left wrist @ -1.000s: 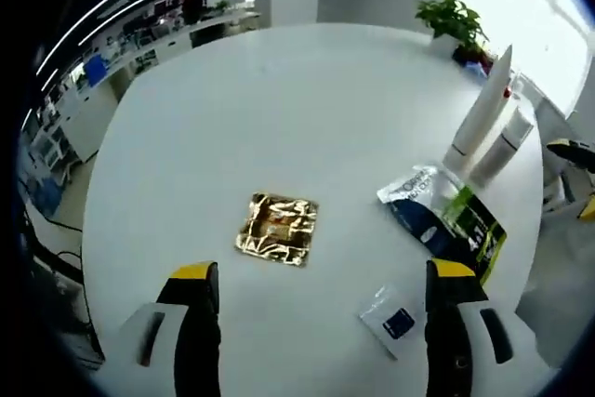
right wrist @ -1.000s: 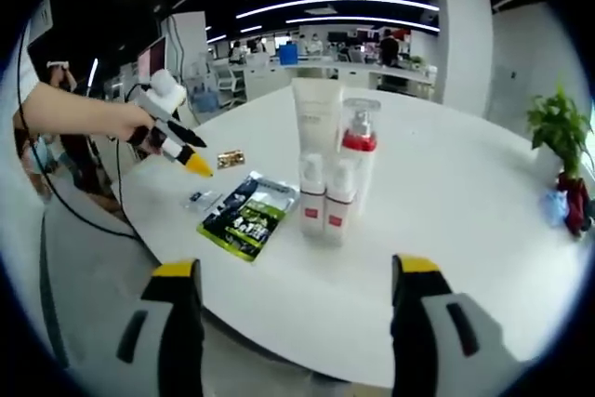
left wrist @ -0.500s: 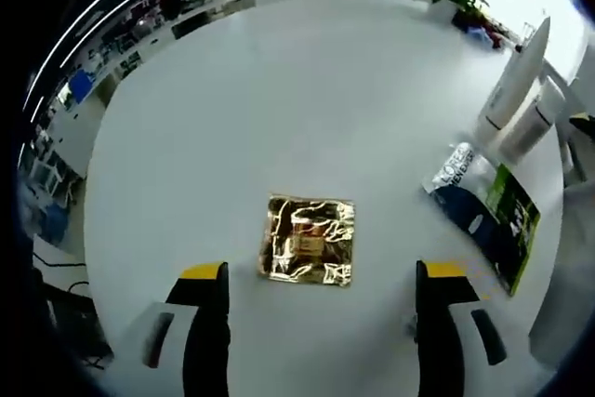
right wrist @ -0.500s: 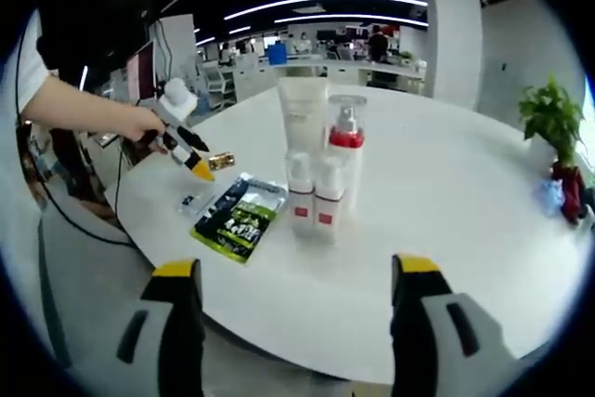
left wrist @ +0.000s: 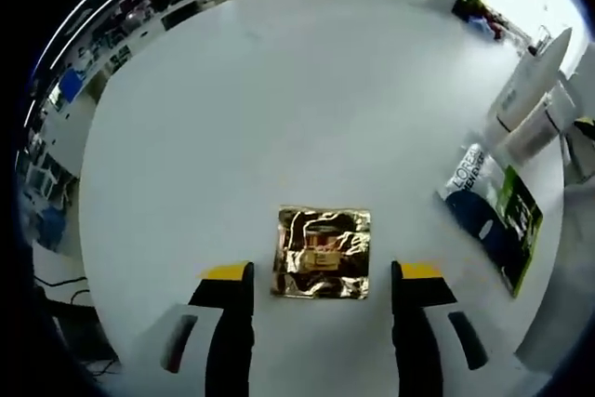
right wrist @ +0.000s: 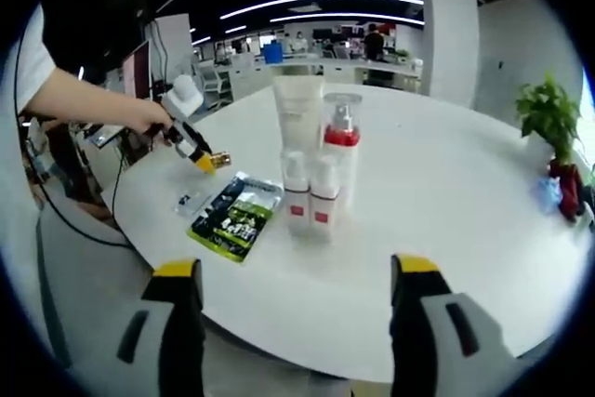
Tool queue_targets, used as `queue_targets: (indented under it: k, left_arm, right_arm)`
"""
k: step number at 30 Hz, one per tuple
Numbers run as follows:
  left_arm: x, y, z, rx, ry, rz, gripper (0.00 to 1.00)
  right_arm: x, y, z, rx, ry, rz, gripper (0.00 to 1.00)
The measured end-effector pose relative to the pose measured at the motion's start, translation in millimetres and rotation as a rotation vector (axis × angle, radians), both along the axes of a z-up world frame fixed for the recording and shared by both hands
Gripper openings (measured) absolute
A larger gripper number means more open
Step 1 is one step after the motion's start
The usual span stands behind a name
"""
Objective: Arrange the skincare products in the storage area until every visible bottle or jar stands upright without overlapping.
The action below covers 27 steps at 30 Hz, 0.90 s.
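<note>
Two yellow-tipped jaws of the left gripper are spread around a gold sachet on the white table; upright bottles are grouped beyond the parted, empty right gripper.

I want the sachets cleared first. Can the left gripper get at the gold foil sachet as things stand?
Probably yes. The left gripper hangs open just above the gold foil sachet, which lies flat and alone on the white table, with nothing between.
</note>
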<state>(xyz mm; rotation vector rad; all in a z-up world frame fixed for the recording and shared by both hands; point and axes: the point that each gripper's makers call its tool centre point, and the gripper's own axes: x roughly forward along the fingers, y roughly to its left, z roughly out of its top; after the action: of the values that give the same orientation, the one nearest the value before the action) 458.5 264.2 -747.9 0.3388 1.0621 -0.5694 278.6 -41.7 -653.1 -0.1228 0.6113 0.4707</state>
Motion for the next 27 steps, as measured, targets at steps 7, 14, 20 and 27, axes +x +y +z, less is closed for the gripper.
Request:
queue_targets:
  k: [7,14,20,27]
  left_arm:
    - [0.4,-2.6,3.7,-0.006,-0.001,0.038,0.36]
    - [-0.2,3.1,3.9,0.032,0.017,0.07,0.35]
    - [-5.6,4.1,7.9,0.01,0.046,0.171,0.35]
    - [-16.6,0.1,10.0,-0.023,0.066,0.272,0.36]
  right_arm:
    - [0.2,-0.3,0.1,-0.002,-0.002,-0.001,0.83]
    - [0.4,-0.7,1.3,0.001,-0.008,-0.002,0.83]
    - [0.7,-0.5,2.5,0.007,-0.014,-0.002,0.83]
    - [0.3,1.4,3.6,0.012,-0.018,0.006,0.83]
